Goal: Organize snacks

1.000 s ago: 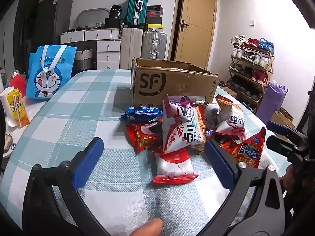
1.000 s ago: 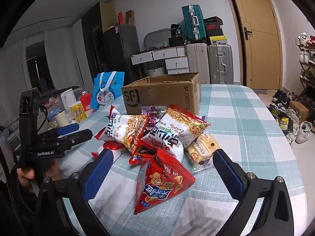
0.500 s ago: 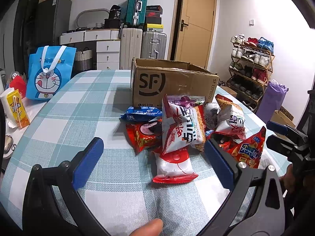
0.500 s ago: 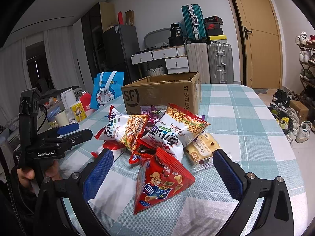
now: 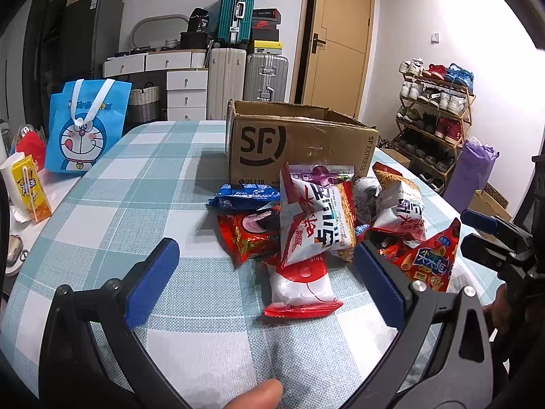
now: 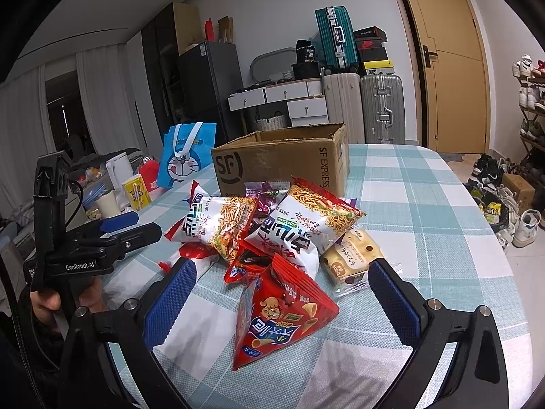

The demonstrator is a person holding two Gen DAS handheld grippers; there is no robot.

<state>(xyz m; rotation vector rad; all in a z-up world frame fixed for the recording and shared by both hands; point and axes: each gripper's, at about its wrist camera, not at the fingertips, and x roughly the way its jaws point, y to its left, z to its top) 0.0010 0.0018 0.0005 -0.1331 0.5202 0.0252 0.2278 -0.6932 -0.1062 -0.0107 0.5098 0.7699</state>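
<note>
Two grippers are hovering over a checked tablecloth (image 5: 143,184), one held in each of a person's hands, and both are standing with their blue pads spread wide and gripping nothing. From the left gripper (image 5: 265,272) the pile of snacks (image 5: 320,225) is lying just ahead, heaped against the front of an open cardboard box (image 5: 299,146) that is sitting near the middle of the table. Nearest that gripper, a white and red packet (image 5: 301,286) is lying flat at the edge of the heap, partly under a noodle bag (image 5: 316,218) that is leaning on the others. A blue packet (image 5: 245,196) is resting close to the box wall.

From the right gripper (image 6: 279,300) a red triangular bag (image 6: 279,310) is lying between the spread fingers, touching neither pad. Beside it, toward the right finger, a clear packet of small cakes (image 6: 351,255) is lying flat on the cloth. Behind these, two noodle bags are leaning together in front of the box.

Off to the far left of the table a blue cartoon bag (image 5: 85,126) is standing upright, with a yellow drink carton (image 5: 30,189) near it. Suitcases (image 5: 245,71) are standing against the back wall beside a wooden door (image 5: 337,47).
</note>
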